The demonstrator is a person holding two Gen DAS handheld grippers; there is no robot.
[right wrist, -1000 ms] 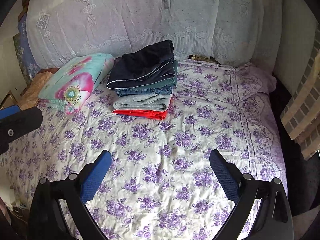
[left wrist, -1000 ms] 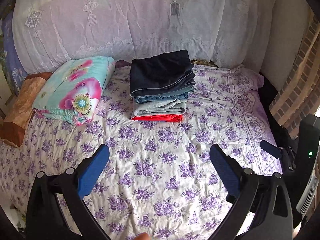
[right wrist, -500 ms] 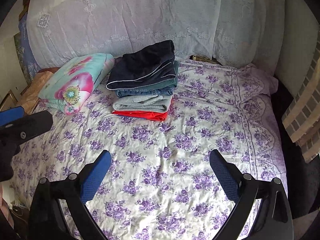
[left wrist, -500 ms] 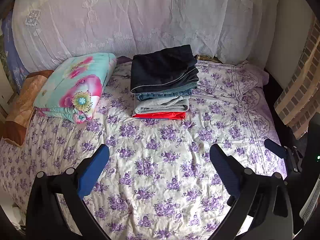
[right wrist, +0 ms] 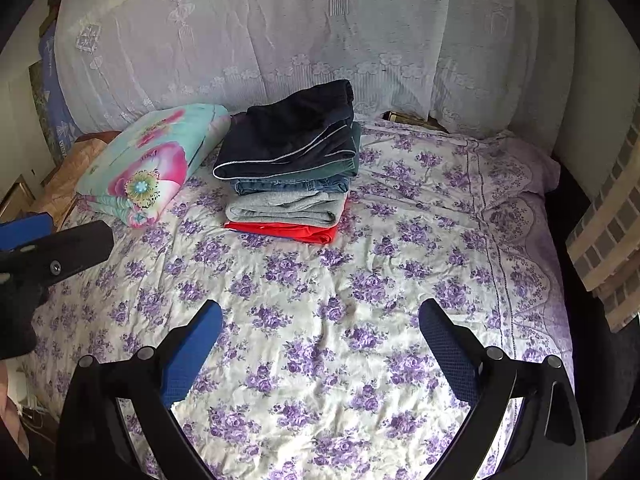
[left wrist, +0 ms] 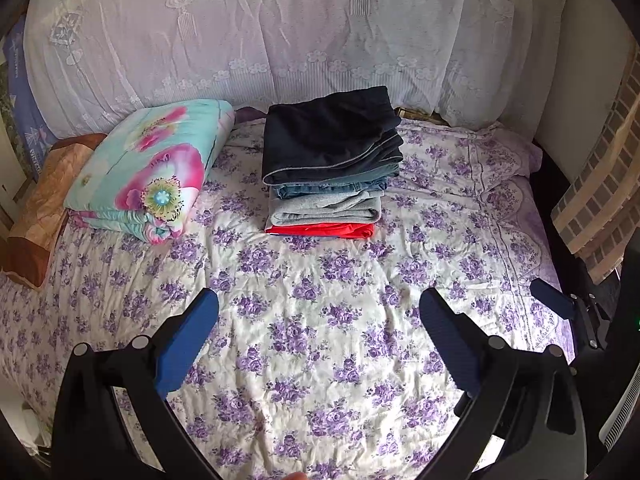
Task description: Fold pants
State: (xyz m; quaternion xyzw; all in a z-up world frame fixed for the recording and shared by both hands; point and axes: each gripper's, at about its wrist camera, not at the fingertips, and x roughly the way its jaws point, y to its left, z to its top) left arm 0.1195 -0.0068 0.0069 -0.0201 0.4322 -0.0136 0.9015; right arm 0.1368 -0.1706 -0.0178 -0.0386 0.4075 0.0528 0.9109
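Both tools hang over the near part of the bed with nothing between their fingers: the left gripper (left wrist: 319, 336) has its blue-padded jaws spread wide, and the right gripper (right wrist: 320, 338) is just as wide, a little to its right, its tip showing at the edge of the left camera's view. Under them is only the bedspread (left wrist: 320, 320), white with purple flowers, wrinkled and bare where they hover. The folded pants sit well ahead of both tools, toward the head of the bed, as a neat stack of pants (left wrist: 330, 164): a dark navy pair (right wrist: 288, 136) on top, then blue denim, then grey, with a red pair (right wrist: 286, 231) at the bottom lying on the bedspread. From the right gripper the stack lies ahead and a little left; from the left gripper it is almost straight ahead. Just beside the stack on its left rests a folded floral quilt (left wrist: 148, 168) in turquoise and pink, and a white lace curtain (right wrist: 320, 32) hangs behind everything
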